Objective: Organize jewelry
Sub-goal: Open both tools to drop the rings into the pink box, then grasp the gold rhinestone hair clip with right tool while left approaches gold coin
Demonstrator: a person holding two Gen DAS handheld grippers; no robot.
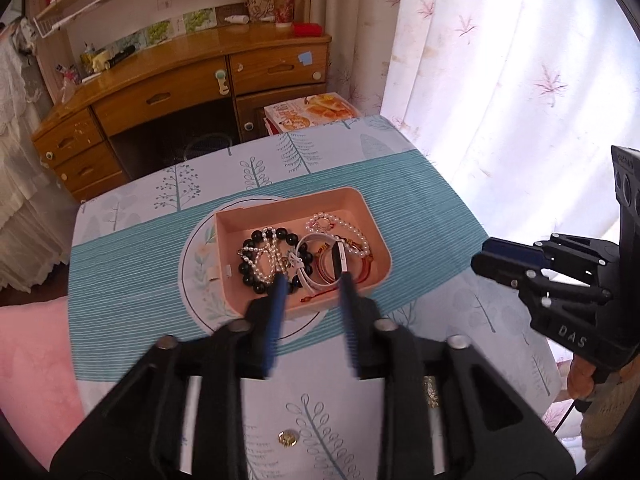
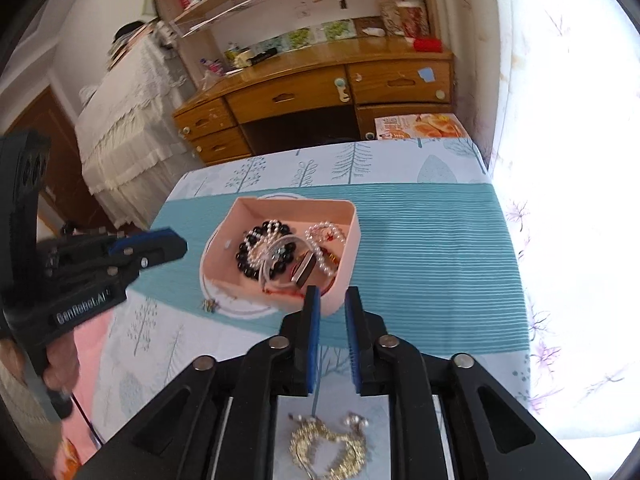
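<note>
A pink box (image 1: 362, 208) (image 2: 352, 216) sits on a round mat on the table. It holds a black bead bracelet (image 1: 250, 276) (image 2: 245, 264), pearl strands (image 1: 352, 229) (image 2: 325, 232), a white band (image 1: 316, 240) and red cords. My left gripper (image 1: 314, 278) is open and empty, above the box's near edge. My right gripper (image 2: 333, 292) is open and empty, above the box's near corner. A gold necklace (image 2: 328, 450) lies on the table beneath the right gripper. A small gold earring (image 1: 287, 438) lies beneath the left gripper. A small trinket (image 2: 210, 305) lies on the mat's edge.
The table carries a teal striped and tree-print cloth (image 1: 420, 208). A pink cushion (image 1: 32, 364) lies at the table's left. A wooden desk (image 1: 180, 80) stands beyond. A curtain (image 1: 500, 60) hangs to the right. A printed box (image 1: 312, 112) lies behind the table.
</note>
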